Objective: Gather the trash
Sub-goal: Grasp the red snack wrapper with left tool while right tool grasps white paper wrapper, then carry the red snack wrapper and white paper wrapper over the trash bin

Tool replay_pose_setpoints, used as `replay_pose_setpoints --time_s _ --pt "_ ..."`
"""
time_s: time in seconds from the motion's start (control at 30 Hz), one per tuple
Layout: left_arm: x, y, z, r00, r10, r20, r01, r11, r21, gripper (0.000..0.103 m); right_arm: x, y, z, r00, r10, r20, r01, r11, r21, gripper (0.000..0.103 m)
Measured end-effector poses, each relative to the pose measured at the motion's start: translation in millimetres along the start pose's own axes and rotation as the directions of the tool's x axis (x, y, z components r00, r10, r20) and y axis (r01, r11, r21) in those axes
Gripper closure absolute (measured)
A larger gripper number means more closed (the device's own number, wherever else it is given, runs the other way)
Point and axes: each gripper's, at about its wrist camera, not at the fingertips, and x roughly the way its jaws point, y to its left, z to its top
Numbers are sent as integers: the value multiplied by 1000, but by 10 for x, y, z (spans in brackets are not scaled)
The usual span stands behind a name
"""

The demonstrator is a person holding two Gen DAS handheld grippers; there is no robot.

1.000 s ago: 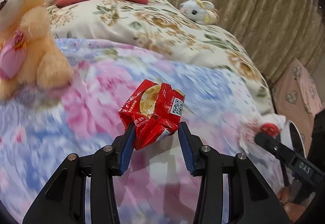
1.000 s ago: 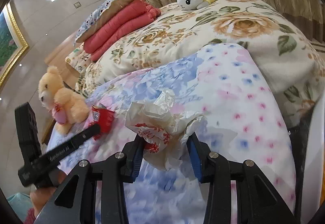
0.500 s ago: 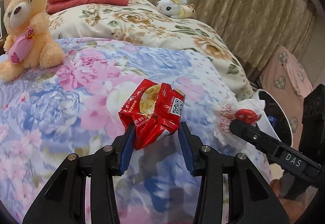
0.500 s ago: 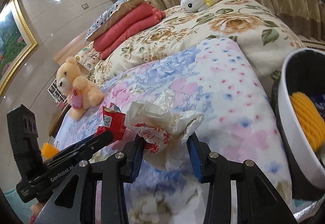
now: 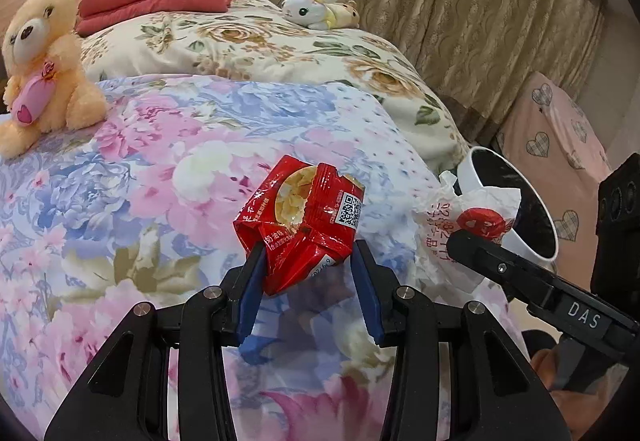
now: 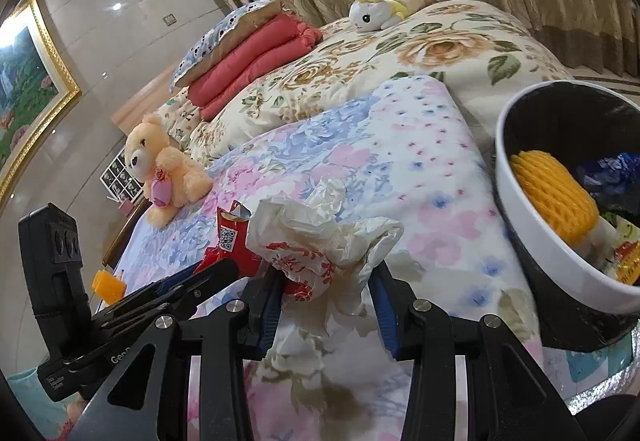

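Right wrist view has the bed [image 6: 420, 161] filling the frame and the white trash bin [image 6: 516, 197] at the right edge, already holding wrappers. Both loads need carrying clear over that rim before any release, the right one first since it is nearer. Right gripper [image 6: 326, 291]: jaws narrow, clamped on a crumpled white plastic wrapper [image 6: 320, 229] at frame centre. Left wrist view, the left gripper [image 5: 306, 275]: jaws narrow too, pinching a red snack packet [image 5: 304, 221] at centre, above the floral quilt [image 5: 160, 181].
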Motion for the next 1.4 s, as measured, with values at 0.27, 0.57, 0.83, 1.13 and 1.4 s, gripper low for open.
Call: replay_pose_setpoints --time_s 0.27,0.57,0.83,1.13,1.4 --pt "-12 -185 -42 1000 -10 -14 10 999 35 62 -133 -87 -52 1000 -2 17 2 1000 16 60" --pt "-30 -360 -60 999 -28 -19 29 998 60 62 -284 -179 -73 999 -6 40 5 999 34 59" --pt "-33 -536 -63 998 -56 -27 59 995 87 62 -428 -313 -72 998 -28 62 25 999 48 59" --pt "-42 -726 -40 996 -87 -28 89 989 115 62 -630 -466 -55 994 -57 90 51 997 60 59" --pt "-37 -949 -16 992 -123 -33 127 981 146 62 -804 -635 -29 990 -82 116 72 994 88 59"
